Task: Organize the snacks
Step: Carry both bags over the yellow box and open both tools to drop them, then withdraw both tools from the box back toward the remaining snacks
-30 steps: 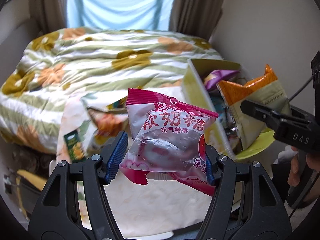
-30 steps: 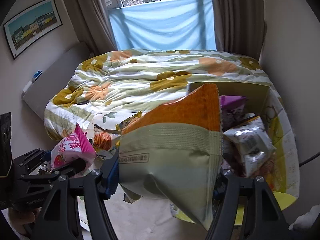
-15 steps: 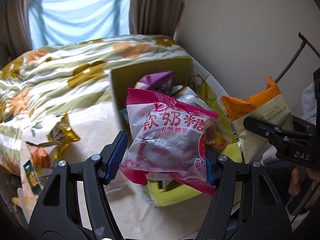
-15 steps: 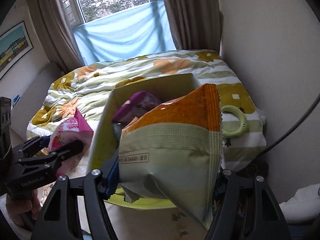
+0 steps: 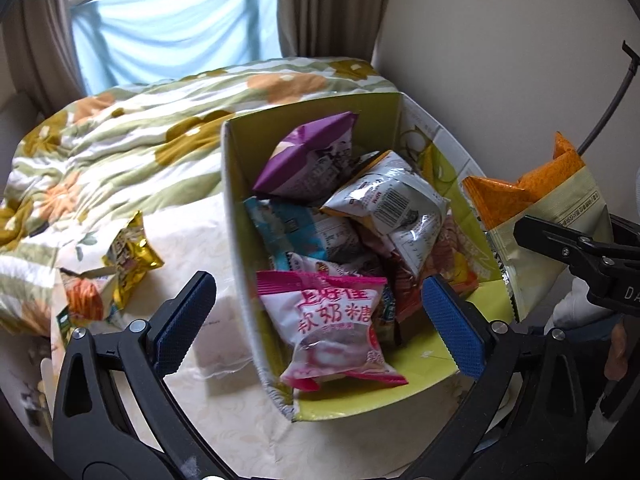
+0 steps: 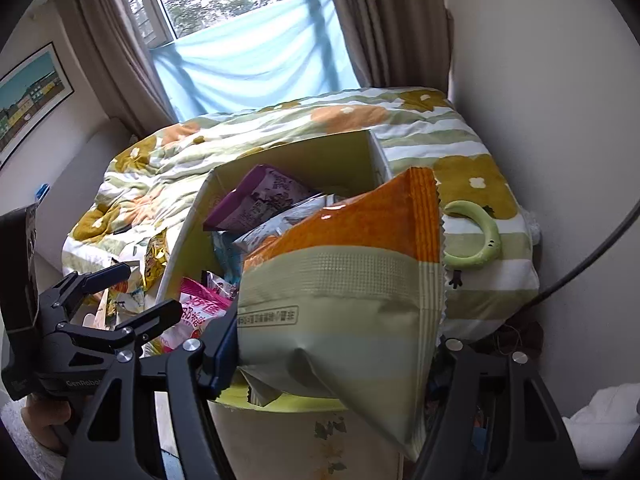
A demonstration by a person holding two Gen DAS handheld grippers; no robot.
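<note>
Daylit window (image 6: 240, 0) between brown curtains (image 6: 384, 20); floral-quilted bed (image 5: 140, 128) against white wall (image 5: 500, 40).

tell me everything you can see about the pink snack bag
The pink snack bag is a glossy plastic pillow pack with a magenta crimped top, a white panel with red Chinese characters and a see-through lower part showing pinkish pieces. It lies in the near corner of the yellow-green box, top edge towards the far end, overlapping the packets behind it. The left gripper is opening, with its blue pads clear of the bag on both sides. The right wrist view shows only its upper part.
</note>
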